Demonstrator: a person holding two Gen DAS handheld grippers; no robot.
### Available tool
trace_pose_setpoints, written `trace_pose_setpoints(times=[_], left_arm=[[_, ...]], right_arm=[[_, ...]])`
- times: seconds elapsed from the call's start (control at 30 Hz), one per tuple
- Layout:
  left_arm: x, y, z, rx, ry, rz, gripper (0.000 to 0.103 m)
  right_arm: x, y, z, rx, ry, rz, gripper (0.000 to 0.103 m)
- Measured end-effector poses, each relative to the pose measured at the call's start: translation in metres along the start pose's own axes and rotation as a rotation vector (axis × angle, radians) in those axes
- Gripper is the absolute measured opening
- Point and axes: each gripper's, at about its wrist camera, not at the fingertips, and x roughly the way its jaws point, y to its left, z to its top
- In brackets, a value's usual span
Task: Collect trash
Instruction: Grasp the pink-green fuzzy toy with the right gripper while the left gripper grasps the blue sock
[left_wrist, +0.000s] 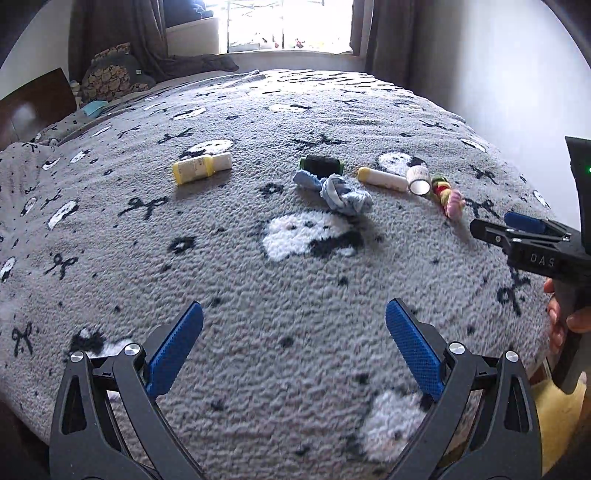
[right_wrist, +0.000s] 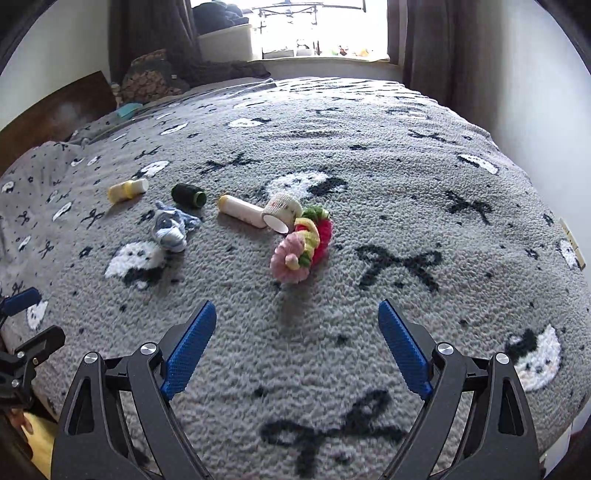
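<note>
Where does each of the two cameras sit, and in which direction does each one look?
Left wrist: on the left gripper, jaws open, looking down across the grey fleece blanket toward the window; the right gripper and a hand show at the right edge.
Right wrist: on the right gripper, jaws open, facing the same way; the left gripper shows at the left edge.
Shared: the yellow plastic bottle and crumpled blue sock.

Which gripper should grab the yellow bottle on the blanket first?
Left. The yellow bottle lies at the row's left end, on the open left gripper's side; the right gripper, also open, faces the scrunchies.
</note>
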Motion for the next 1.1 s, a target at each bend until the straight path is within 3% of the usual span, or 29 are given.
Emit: trace_pose_setpoints(times=[0.23, 0.33, 0.4, 0.43, 0.5, 0.57, 0.8, 0.87, 0.9, 0.97, 1.03, 1.1], left_arm=[[0.047, -0.011, 0.031, -0.031, 0.011, 0.009, 0.094], [0.063, -0.013, 0.039, -0.042, 0.017, 0.013, 0.094], [0.072, -0.011, 0.045, -0.076, 0.02, 0.016, 0.094], [0.077, -0.012, 0.048, -0.087, 0.024, 0.017, 0.094], [0.085, -0.013, 0.054, -0.105, 0.032, 0.02, 0.094], [0.092, -0.014, 0.06, -0.128, 0.039, 0.012, 0.094], [0.113, -0.027, 0.082, -0.129, 0.054, 0.008, 0.092], [0.122, -0.03, 0.085, -0.118, 0.064, 0.002, 0.079], [0.126, -0.031, 0.086, -0.111, 0.077, -0.01, 0.067], [0.128, -0.036, 0.086, -0.092, 0.083, -0.022, 0.059], [0.123, -0.04, 0.086, -0.068, 0.068, -0.034, 0.041], [0.115, -0.042, 0.085, -0.052, 0.061, -0.043, 0.036]], right_arm=[[0.044, -0.003, 0.02, 0.008, 0.014, -0.049, 0.087], [0.056, -0.005, 0.027, 0.025, 0.022, -0.045, 0.075], [0.064, -0.008, 0.029, 0.033, 0.039, -0.04, 0.059], [0.066, -0.009, 0.029, 0.029, 0.043, -0.044, 0.056], [0.066, -0.01, 0.027, 0.02, 0.038, -0.04, 0.036], [0.061, -0.012, 0.026, 0.019, 0.029, -0.042, 0.023], [0.045, -0.019, 0.021, 0.007, 0.013, -0.016, 0.021], [0.04, -0.019, 0.021, 0.0, 0.002, -0.017, 0.021], [0.039, -0.019, 0.021, -0.005, -0.001, -0.021, 0.021], [0.036, -0.019, 0.02, -0.011, -0.006, -0.022, 0.021], [0.033, -0.018, 0.019, -0.013, -0.009, -0.015, 0.021], [0.028, -0.014, 0.018, -0.027, -0.021, -0.016, 0.021]])
